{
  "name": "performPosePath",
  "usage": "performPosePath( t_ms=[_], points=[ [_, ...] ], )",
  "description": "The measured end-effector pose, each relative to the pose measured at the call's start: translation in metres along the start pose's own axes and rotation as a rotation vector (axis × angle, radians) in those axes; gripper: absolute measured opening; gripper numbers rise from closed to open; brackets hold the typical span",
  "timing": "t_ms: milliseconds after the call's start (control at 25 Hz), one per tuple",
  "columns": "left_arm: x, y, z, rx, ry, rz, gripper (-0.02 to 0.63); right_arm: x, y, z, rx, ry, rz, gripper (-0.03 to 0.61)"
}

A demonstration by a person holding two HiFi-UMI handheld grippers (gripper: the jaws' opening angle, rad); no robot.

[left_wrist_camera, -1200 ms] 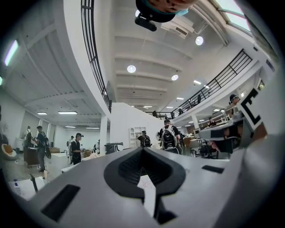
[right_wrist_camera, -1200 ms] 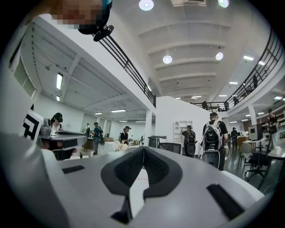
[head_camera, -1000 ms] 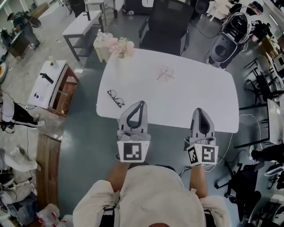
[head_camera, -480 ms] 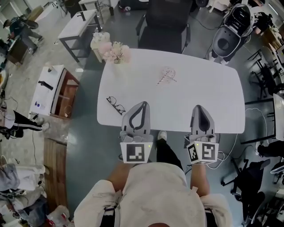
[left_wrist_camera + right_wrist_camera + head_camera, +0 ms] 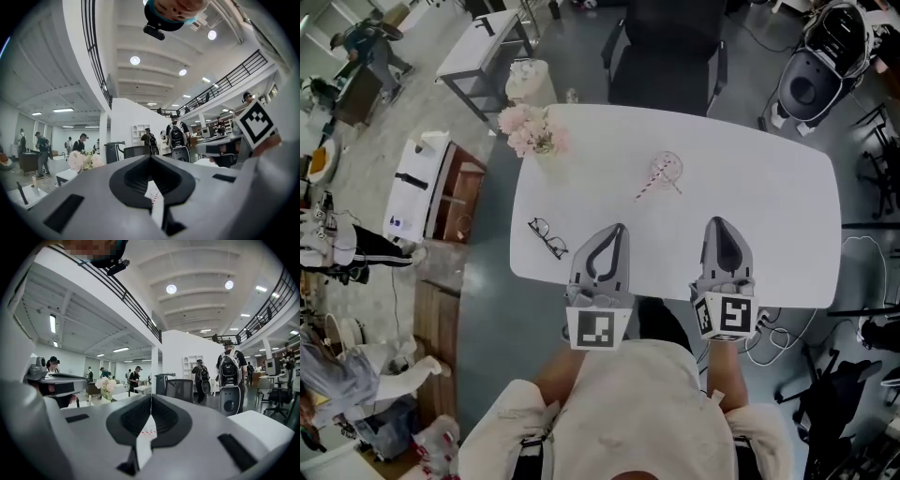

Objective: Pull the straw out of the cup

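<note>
left tongs (image 5: 618,228) and right tongs (image 5: 719,222) pressed together over white table (image 5: 773,211), striped straw (image 5: 648,187) in cup (image 5: 667,166)

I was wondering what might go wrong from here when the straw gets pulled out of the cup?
The cup looks clear and light, standing free on the table; pulling the leaning straw may tip or drag it unless one gripper steadies it. Both the left gripper and the right gripper are shut, so they could knock it. The glasses lie beside the left gripper and might get swept.
</note>
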State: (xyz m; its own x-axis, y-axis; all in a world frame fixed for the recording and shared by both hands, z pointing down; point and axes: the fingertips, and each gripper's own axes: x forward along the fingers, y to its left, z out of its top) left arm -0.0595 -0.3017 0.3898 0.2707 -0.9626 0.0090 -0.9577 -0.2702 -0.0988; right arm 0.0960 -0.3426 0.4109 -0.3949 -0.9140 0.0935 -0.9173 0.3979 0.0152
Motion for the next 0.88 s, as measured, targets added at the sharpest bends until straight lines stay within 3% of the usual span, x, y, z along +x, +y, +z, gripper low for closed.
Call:
performPosePath(
  t_ms=[240, 560, 880],
  points=[
    [0.036, -0.008, -0.017, 0.046, 0.076, 0.001, 0.003, 0.040, -0.013, -0.029, 0.011, 0.054, 0.057, 0.006],
    [0.066, 0.003, -0.047, -0.028, 0.178, 0.073, 0.003, 0.089, -0.010, -0.089, 0.019, 0.172, 0.140, 0.123],
    [0.086, 0.012, -0.062, -0.012, 0.245, 0.119, 0.003, 0.125, -0.004, -0.149, -0.041, 0.268, 0.185, 0.192]
  ],
)
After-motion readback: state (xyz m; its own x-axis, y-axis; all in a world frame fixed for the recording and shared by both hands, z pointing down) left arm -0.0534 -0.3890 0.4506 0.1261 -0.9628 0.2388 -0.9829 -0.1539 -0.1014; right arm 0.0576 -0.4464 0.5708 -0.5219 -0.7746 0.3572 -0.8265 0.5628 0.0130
